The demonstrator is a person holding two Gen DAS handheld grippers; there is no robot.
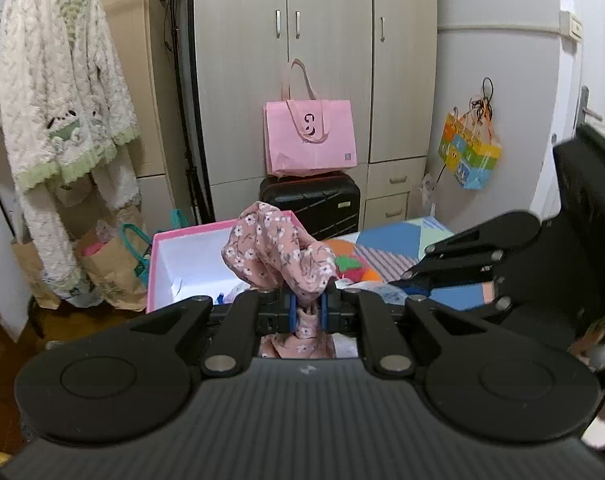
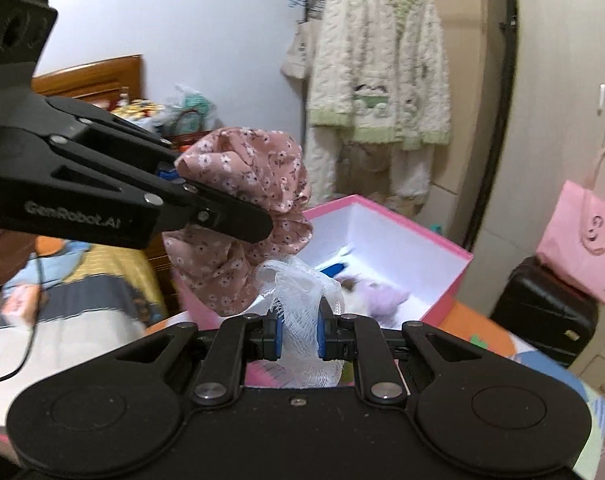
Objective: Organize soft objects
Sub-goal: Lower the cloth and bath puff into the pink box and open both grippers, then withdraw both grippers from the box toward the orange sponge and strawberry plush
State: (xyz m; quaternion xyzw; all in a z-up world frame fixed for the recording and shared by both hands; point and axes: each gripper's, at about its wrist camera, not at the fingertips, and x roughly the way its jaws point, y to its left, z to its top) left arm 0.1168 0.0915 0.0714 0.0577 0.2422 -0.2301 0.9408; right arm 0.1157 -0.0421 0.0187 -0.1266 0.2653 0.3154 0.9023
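In the left wrist view, the left gripper (image 1: pixel 307 312) is clamped on a pink floral cloth (image 1: pixel 278 256), which bunches up above the blue pads and hangs below them. In the right wrist view, the right gripper (image 2: pixel 298 334) pinches a white mesh puff (image 2: pixel 302 304) between its pads, with the floral cloth just beside it at ten o'clock. Beyond both — at about twelve o'clock — sits an open pink box (image 1: pixel 170 264) on a patterned mat (image 1: pixel 398 244), with a lilac plush toy (image 2: pixel 376 294) lying inside. Farther back stand a black suitcase (image 1: pixel 314 204), a pink tote bag (image 1: pixel 308 136) on top, and a grey wardrobe (image 1: pixel 322 60); a fluffy white robe (image 1: pixel 62 112) hangs at ten o'clock.
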